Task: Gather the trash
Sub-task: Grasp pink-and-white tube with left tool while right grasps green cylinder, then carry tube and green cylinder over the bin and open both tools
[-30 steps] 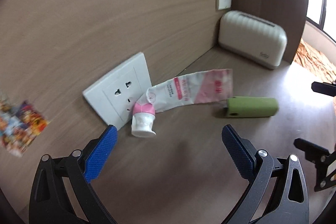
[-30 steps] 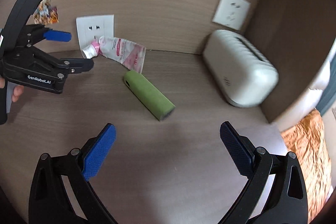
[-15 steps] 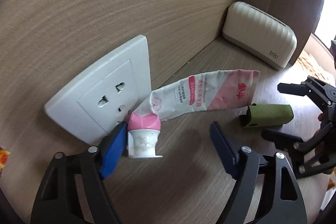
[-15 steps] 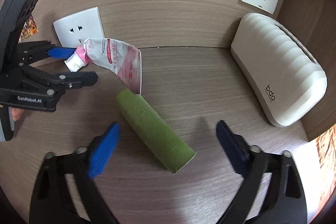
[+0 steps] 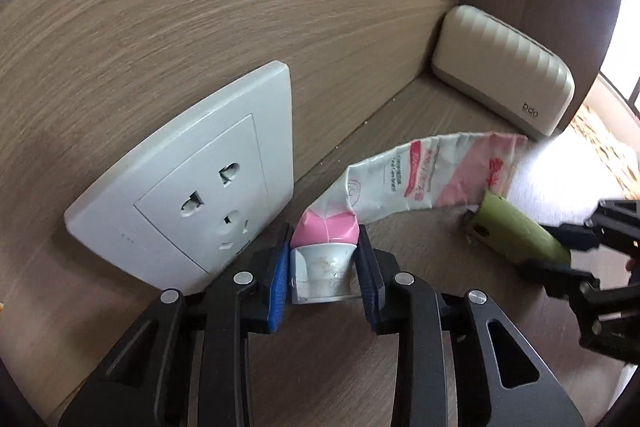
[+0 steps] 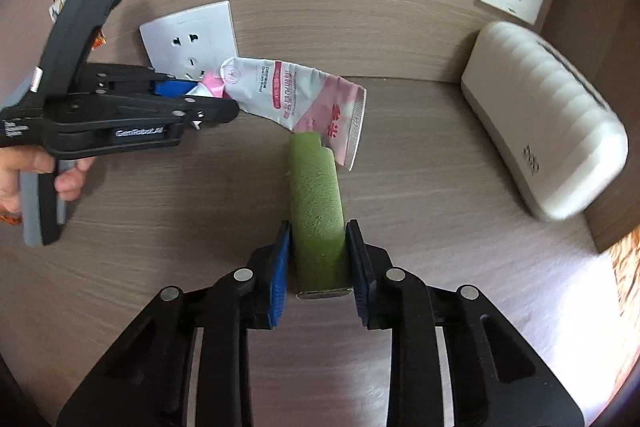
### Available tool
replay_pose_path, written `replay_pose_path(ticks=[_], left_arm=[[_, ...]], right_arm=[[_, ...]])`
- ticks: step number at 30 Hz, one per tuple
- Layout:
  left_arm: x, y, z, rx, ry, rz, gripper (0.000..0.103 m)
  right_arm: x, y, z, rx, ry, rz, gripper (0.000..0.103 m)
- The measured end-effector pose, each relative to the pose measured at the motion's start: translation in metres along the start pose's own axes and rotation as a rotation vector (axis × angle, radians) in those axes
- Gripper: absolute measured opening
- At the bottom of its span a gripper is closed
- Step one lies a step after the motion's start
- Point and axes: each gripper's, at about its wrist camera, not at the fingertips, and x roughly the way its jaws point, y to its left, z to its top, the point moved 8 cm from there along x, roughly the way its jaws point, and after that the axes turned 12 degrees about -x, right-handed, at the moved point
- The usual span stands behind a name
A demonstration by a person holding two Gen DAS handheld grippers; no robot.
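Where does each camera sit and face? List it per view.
Left wrist: on the left gripper, looking down at the shelf and socket; its jaws pinch the tube by its cap.
Right wrist: on the right gripper, facing the wall; jaws clamp the green roll; a hand shows.
Shared: tube, roll, socket, white box.

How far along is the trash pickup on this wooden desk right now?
Nothing looks binned yet; no bin shows. In hand: the left gripper has its jaws shut on the white cap of the squeezed pink-and-white toothpaste tube, and the right gripper grips the green fuzzy cylinder. Left: lifting both and carrying them to disposal.
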Motion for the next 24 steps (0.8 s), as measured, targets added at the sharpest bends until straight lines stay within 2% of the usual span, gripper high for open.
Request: replay_pose_path(ticks=[2, 7, 11, 15, 19, 24], left_arm=[[-0.001, -0.003, -0.001, 0.012, -0.003, 0.011, 0.03], [-0.011, -0.015, -0.007, -0.013, -0.001, -0.015, 0.029], [-0.033, -0.025, -0.014, -0.051, -0.002, -0.039, 0.029], [-0.054, -0.033, -0.023, -0.063, -0.011, -0.029, 0.029], [-0.07, -0.041, -0.033, -0.045, -0.01, 0.014, 0.029], [-0.095, -0.071, -0.046, -0.002, -0.004, -0.002, 0.029]], right_arm=[[-0.004, 0.0, -0.004, 0.009, 0.0, -0.009, 0.028], [-0.021, 0.0, -0.012, 0.038, -0.015, -0.048, 0.027], [-0.047, -0.001, -0.019, 0.076, -0.038, -0.075, 0.027], [-0.071, -0.002, -0.03, 0.111, -0.052, -0.094, 0.027], [-0.096, -0.008, -0.052, 0.147, -0.06, -0.121, 0.027], [-0.131, -0.012, -0.089, 0.218, -0.059, -0.166, 0.027]])
